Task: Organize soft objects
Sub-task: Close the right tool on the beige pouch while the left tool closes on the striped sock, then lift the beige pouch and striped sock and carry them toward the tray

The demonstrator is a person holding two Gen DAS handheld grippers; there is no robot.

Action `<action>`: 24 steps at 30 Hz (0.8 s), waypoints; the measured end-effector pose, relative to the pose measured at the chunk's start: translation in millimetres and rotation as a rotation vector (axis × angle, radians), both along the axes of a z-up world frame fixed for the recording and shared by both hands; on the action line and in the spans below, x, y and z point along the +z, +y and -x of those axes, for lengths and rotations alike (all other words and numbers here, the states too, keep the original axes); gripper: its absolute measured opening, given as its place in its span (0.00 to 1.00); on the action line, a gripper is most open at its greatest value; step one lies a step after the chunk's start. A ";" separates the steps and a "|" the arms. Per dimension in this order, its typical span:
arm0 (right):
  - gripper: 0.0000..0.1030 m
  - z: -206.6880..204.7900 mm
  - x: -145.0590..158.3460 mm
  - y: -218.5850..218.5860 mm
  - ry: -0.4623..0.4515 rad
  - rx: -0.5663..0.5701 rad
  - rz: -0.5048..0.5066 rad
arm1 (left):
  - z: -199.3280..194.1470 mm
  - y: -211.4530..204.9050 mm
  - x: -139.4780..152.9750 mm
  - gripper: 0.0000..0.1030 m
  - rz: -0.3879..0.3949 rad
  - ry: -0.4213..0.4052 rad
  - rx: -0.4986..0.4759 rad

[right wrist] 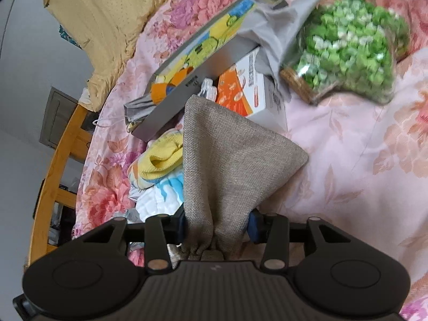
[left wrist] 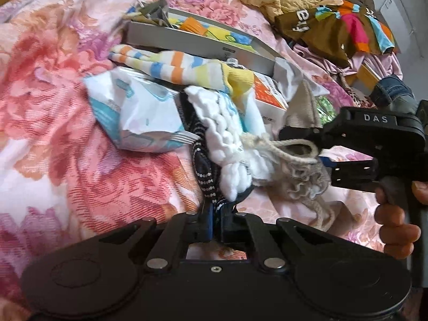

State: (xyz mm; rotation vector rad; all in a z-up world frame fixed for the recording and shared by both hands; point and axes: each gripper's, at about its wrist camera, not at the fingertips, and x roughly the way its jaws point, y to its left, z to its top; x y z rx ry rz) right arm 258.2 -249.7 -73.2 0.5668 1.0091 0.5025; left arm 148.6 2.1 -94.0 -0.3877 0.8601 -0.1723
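Note:
On the floral bedspread point(left wrist: 53, 123) lies a heap of soft things. My left gripper point(left wrist: 217, 223) is shut on the lower end of a dark cloth with white dots point(left wrist: 204, 171). A white fluffy cloth point(left wrist: 227, 139) lies over that cloth. My right gripper point(left wrist: 310, 155) comes in from the right and pinches the gathered drawstring mouth of a beige linen bag point(left wrist: 299, 171). In the right wrist view the beige bag point(right wrist: 227, 160) stands up between the fingers of the right gripper point(right wrist: 217, 226), bunched between the blue pads. A striped sock with a yellow cuff point(left wrist: 171, 67) lies behind.
A wipes packet point(left wrist: 139, 112), a grey flat box point(left wrist: 198, 40) and an orange-white carton point(right wrist: 248, 93) sit in the heap. A clear container of green bits point(right wrist: 353, 50) lies far right. A yellow quilt point(right wrist: 101, 26), colourful clothes point(left wrist: 342, 29) and the wooden bed frame point(right wrist: 61, 155) border the area.

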 end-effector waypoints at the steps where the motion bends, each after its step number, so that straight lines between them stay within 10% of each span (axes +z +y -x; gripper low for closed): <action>1: 0.38 2.0 3.1 0.2 -0.019 -0.006 0.030 | 2.2 0.5 1.6 0.04 -0.014 -0.004 0.008; 12: 0.27 20.7 28.7 15.8 -0.224 -0.003 0.190 | 21.6 0.8 26.1 0.03 -0.237 -0.135 0.147; 24: 0.27 35.9 43.2 31.4 -0.385 0.059 0.227 | 41.3 -3.2 56.6 0.03 -0.208 -0.387 0.180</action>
